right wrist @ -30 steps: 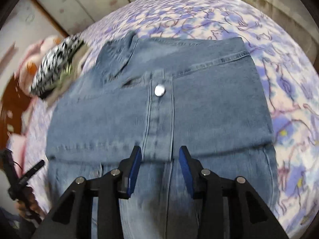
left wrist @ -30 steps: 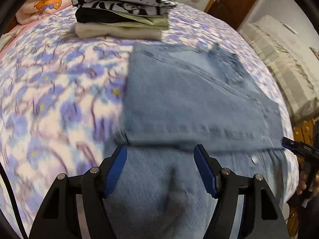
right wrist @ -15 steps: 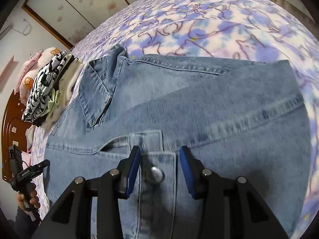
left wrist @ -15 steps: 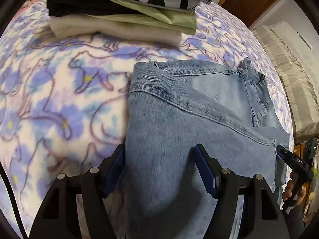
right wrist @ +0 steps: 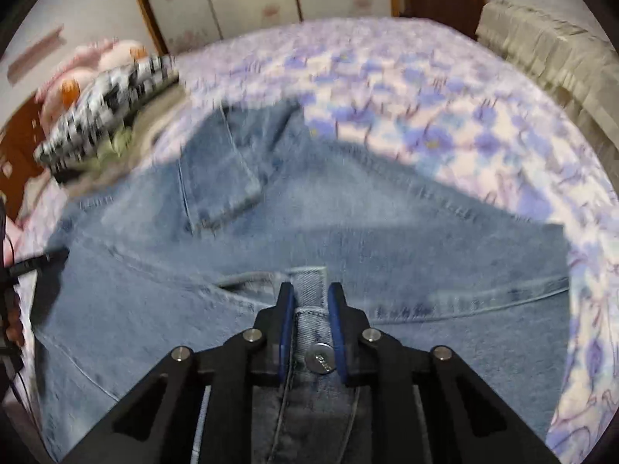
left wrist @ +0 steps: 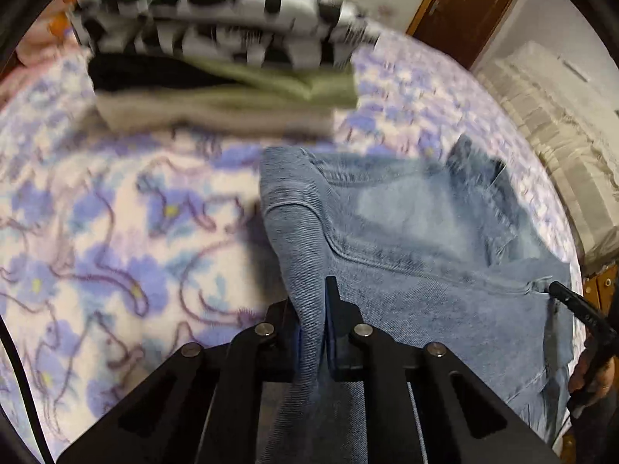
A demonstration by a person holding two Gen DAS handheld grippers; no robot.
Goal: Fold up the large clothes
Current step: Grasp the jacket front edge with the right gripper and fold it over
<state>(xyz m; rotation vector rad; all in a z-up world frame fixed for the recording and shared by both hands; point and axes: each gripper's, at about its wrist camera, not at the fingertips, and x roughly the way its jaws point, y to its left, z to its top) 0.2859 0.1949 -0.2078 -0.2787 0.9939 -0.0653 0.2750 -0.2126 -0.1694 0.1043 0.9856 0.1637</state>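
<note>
A blue denim shirt (left wrist: pixel 406 239) lies folded on the flowered bed cover (left wrist: pixel 96 232). My left gripper (left wrist: pixel 313 290) is shut on a raised fold at the shirt's left edge, and the cloth bunches up between the pads. In the right wrist view the same shirt (right wrist: pixel 387 232) fills the middle, collar towards the far left. My right gripper (right wrist: pixel 311 294) stands over the button placket (right wrist: pixel 309 282). Its jaws are closing, with the placket strip and a metal button (right wrist: pixel 319 357) between the pads, which touch the cloth on both sides.
A stack of folded clothes (left wrist: pixel 216 69) with a black-and-white patterned piece on top sits beyond the shirt, also in the right wrist view as the stack (right wrist: pixel 104 131). A beige covered seat (left wrist: pixel 561 116) borders the bed's right side. A brown door (left wrist: pixel 464 4) stands behind.
Both grippers have slid forward over the shirt towards its far edge and then closed. The left one has pinched up the left fold. The right one's jaws have narrowed around the placket.
</note>
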